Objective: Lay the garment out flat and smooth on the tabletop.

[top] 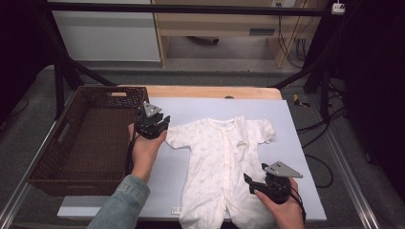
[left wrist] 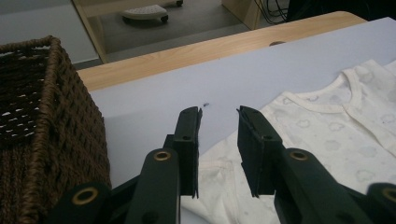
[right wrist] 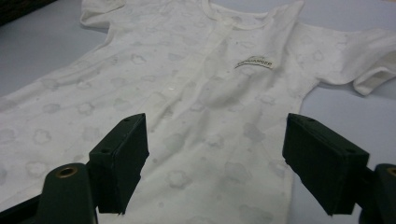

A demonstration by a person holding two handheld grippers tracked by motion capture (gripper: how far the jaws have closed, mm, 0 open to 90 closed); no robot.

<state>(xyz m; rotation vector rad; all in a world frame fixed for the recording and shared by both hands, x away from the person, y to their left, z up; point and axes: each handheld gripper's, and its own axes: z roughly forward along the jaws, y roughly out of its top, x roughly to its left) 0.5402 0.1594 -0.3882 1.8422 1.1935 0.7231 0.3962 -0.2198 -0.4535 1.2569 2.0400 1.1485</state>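
Right tool (top: 258, 185) nearest, low over the romper's (top: 224, 167) leg end, jaws spread wide with cloth below and nothing between the pads. Romper flat on its back on the pale sheet (top: 296, 157) covering the surface, neck toward the far edge, legs toward the near edge. Thin, soft cotton by the look; probably very light, limp, no stiffness to hold a shape once lifted. Not fragile, not slippery, but likely to sag and fold on itself. Best taken by a pinch at a doubled edge: sleeve hem, shoulder seam or leg cuff; a pinch mid-panel would likely gather one layer alone. Two corners at once should keep it spread.

Cream white, faint cloud print, snap placket down the middle, short sleeves, small label (right wrist: 254, 62) on the chest.

Farther off, left tool (top: 162, 125) just beside the left sleeve (left wrist: 219, 163), jaws parted a little, gap empty, pads clear of the cloth. Beyond to the left, dark wicker basket (top: 43, 167), well apart from the romper.
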